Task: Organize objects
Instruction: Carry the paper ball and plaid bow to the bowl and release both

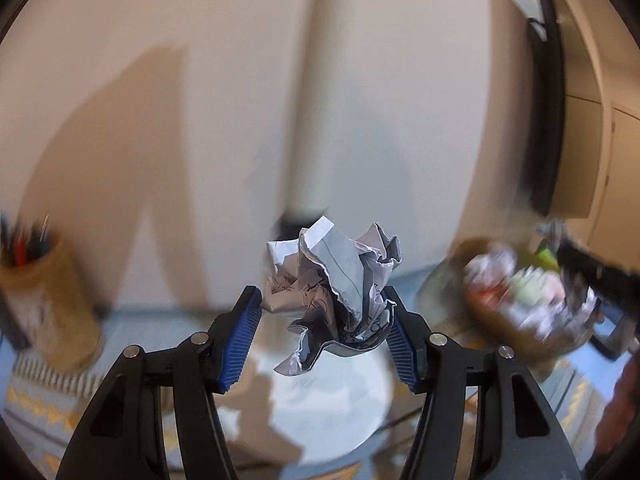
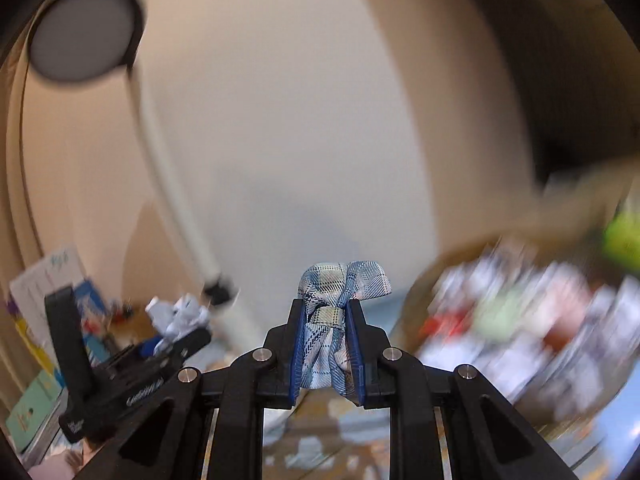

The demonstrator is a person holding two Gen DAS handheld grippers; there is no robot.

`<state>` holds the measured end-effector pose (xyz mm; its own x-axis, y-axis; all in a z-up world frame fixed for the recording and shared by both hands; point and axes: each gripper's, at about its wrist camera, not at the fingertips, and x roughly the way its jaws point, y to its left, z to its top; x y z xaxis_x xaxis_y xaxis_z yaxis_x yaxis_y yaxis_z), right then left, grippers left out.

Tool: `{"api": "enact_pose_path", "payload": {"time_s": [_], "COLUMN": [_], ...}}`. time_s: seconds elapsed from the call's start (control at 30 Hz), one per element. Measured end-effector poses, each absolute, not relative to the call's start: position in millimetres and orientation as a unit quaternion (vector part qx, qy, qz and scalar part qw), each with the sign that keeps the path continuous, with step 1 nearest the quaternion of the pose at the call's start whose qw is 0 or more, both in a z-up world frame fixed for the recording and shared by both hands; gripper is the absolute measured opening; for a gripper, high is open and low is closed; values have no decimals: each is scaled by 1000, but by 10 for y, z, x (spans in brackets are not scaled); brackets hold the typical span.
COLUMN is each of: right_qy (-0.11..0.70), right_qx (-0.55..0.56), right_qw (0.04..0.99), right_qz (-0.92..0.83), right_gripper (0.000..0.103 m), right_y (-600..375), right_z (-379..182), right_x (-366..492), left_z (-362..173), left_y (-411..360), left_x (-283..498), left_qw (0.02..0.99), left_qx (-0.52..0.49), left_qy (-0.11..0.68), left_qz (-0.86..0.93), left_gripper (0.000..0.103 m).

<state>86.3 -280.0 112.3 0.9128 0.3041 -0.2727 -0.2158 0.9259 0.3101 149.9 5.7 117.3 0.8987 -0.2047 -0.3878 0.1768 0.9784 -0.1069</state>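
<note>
In the left wrist view my left gripper (image 1: 322, 300) is shut on a crumpled ball of lined paper (image 1: 340, 280), held up in the air between its blue pads. In the right wrist view my right gripper (image 2: 326, 312) is shut on a knotted blue plaid cloth (image 2: 334, 320), which sticks up above the fingertips. The left gripper (image 2: 176, 340) with its paper ball (image 2: 180, 314) also shows at the lower left of that view. A blurred basket (image 1: 516, 308) full of mixed items lies to the right in the left wrist view, and the same basket (image 2: 520, 320) fills the right side of the right wrist view.
A brown pen holder (image 1: 44, 300) with pens stands at the left. A white round plate (image 1: 340, 408) lies below the left gripper on a patterned blue cloth (image 1: 40, 400). A white lamp pole (image 1: 310, 120) rises behind. Books and boxes (image 2: 48, 320) stack at the left.
</note>
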Motion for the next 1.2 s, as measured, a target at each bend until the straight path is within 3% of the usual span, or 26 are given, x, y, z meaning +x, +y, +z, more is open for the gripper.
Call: {"api": "enact_pose_path", "payload": {"time_s": [0.2,0.47,0.5,0.53,0.57,0.6,0.9,1.2], "right_qy": [141,216,235,258,289,310,309,303], "right_qx": [157,174,177,181,188,192,223,219], "right_qw": [975,961,955,949,939,931,924,927], "right_qz": [68,15,15,9,4,0,-23,24], "right_gripper": [19,22,33,64,91,102,103,103], "right_y": [-3741,-4513,-4575,-4621,-4687,-4732,-4881,-4380], "right_z": [1615,1360,1289,1217,1134,1074,1015,1476], "right_x": [1079,1464,1533,1624,1723,1797,1658,1196], "left_z": [1640,1445,1374,1309,1217,1137,1220,1863], "left_y": [-785,-1741,-1811,-1883,-1951,-1942,-1627,-715], "left_x": [1784,2059,2132,2214,2290,2287,2086,1719], "left_qw": [966,945,940,933,921,909,916,945], "left_qx": [-21,14,15,19,21,21,23,2], "left_qy": [192,239,255,278,308,330,312,283], "left_qz": [-175,-224,-226,-227,-236,-254,-252,-164], "left_gripper": [58,61,70,95,102,103,103,103]}}
